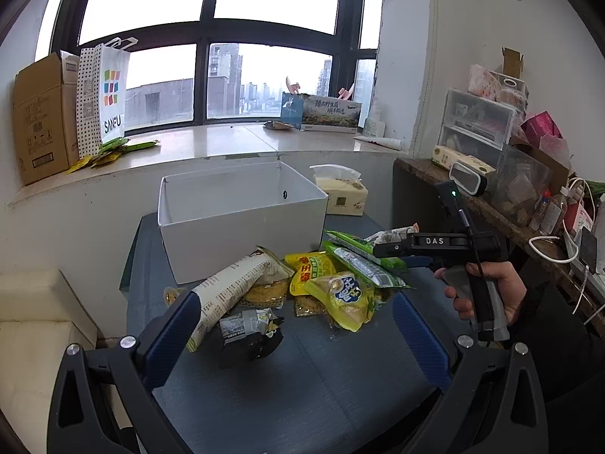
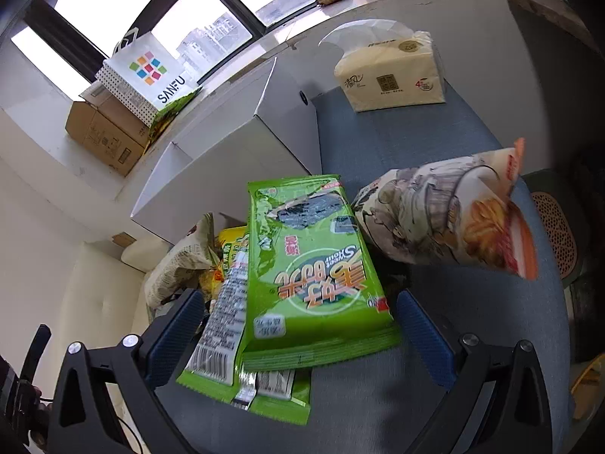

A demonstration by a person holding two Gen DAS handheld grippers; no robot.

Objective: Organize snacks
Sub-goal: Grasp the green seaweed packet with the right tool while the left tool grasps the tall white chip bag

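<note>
The right tool [image 2: 298, 335] stands spread wide, holding nothing, its blue padded fingers [image 2: 423, 336] on either side of the flat green seaweed packet [image 2: 314, 265], which lies on top of a second green packet with a white label strip [image 2: 227, 325]. To my eye the fingers straddle the top packet so that they can close across its narrow width, the easiest way to pinch a thin flat pouch. Just beside it to the right sits the puffy white and orange snack bag [image 2: 450, 219], tilted against the pile.

The left tool [image 1: 295, 325] is likewise released and empty, hovering low over the blue-grey surface [image 1: 340, 370]. Nearest its fingers lies the small crumpled black and silver wrapper [image 1: 249, 336], and the long beige printed bag [image 1: 230, 287] runs past the left finger. Beyond them are the yellow pouches [image 1: 332, 287], heaped with the green packets, where the right tool reaches in from the side, gripped by a bare hand [image 1: 487, 295].

Behind the heap stands the open white cardboard box [image 1: 242, 219], empty as far as can be seen, its mouth upward and close to the snacks; it looks like the destination, so no snack seems sorted yet. A cream tissue pack [image 1: 344, 193] rests beside the box, and a white shopping bag with coloured squares [image 1: 111, 94] stands far off on the windowsill
</note>
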